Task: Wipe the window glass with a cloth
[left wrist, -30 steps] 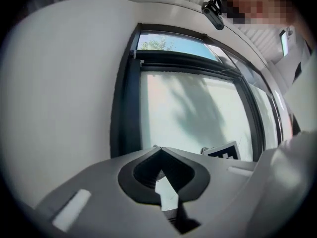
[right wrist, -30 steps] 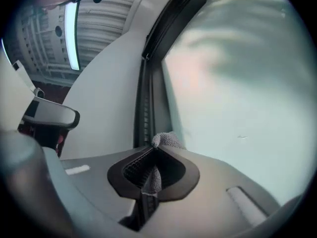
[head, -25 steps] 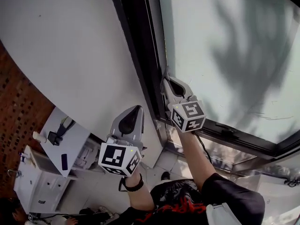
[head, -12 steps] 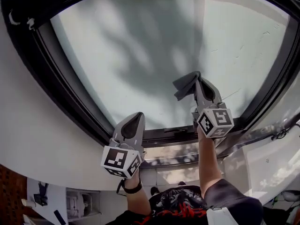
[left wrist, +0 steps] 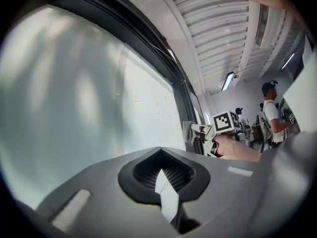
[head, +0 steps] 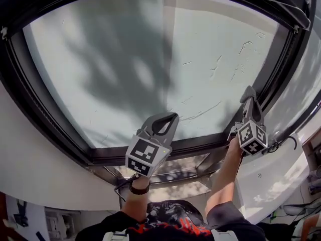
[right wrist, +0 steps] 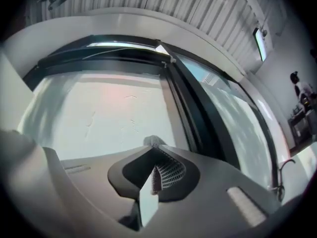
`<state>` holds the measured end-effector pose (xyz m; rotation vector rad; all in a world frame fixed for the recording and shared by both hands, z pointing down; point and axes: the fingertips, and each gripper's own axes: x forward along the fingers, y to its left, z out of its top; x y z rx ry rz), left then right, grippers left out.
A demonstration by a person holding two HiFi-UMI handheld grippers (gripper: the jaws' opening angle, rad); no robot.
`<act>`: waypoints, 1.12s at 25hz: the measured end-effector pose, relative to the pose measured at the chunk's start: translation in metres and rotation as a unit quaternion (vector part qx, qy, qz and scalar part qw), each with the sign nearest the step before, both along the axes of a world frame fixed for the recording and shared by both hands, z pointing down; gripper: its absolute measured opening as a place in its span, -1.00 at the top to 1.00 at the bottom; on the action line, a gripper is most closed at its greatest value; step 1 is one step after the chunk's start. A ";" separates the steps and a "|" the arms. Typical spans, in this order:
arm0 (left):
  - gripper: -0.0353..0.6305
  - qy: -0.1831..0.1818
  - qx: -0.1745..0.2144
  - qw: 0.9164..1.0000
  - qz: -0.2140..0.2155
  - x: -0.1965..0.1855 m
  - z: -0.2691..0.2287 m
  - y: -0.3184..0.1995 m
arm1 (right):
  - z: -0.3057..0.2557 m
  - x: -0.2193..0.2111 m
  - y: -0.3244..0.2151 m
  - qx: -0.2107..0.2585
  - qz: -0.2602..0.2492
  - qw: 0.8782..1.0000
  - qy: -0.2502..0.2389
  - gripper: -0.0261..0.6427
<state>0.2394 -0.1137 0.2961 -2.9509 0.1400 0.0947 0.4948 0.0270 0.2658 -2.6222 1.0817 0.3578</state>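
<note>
Wall: plain white and matte, filling the lower left.
Frame: dark, straight bars closing in the pane on every side.
Window glass: pale, smooth and cloudy. Soft grey shadows lie across its left half and thin streaks mark its right half. A broad open stretch lies above both grippers.
Left gripper: grey moulded shell, jaws together with nothing between them. Its tip is over the lower glass near the bottom bar, well apart from the other gripper.
Right gripper: jaws clamped on the cloth. Its tip is in the lower right corner, just beside the right bar.
Cloth: grey, a small bunched nub past the jaw tips, at the glass.
Second pane: beyond the right bar.
</note>
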 end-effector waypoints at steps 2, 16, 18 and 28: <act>0.84 -0.002 0.005 1.000 -0.009 -0.008 -0.002 -0.006 | -0.014 -0.036 -0.035 0.008 -0.058 0.998 0.024 0.87; 0.84 -0.012 -0.033 0.963 -0.269 -0.221 0.029 -0.112 | -0.072 -0.474 -0.301 0.030 -0.632 0.770 0.085 0.87; 0.84 -0.015 -0.042 0.954 -0.296 -0.248 0.033 -0.124 | -0.073 -0.522 -0.313 0.020 -0.668 0.738 0.093 0.87; 0.84 0.021 -0.029 0.954 -0.296 -0.264 0.006 -0.139 | -0.099 -0.460 -0.309 0.021 -0.555 0.819 0.143 0.87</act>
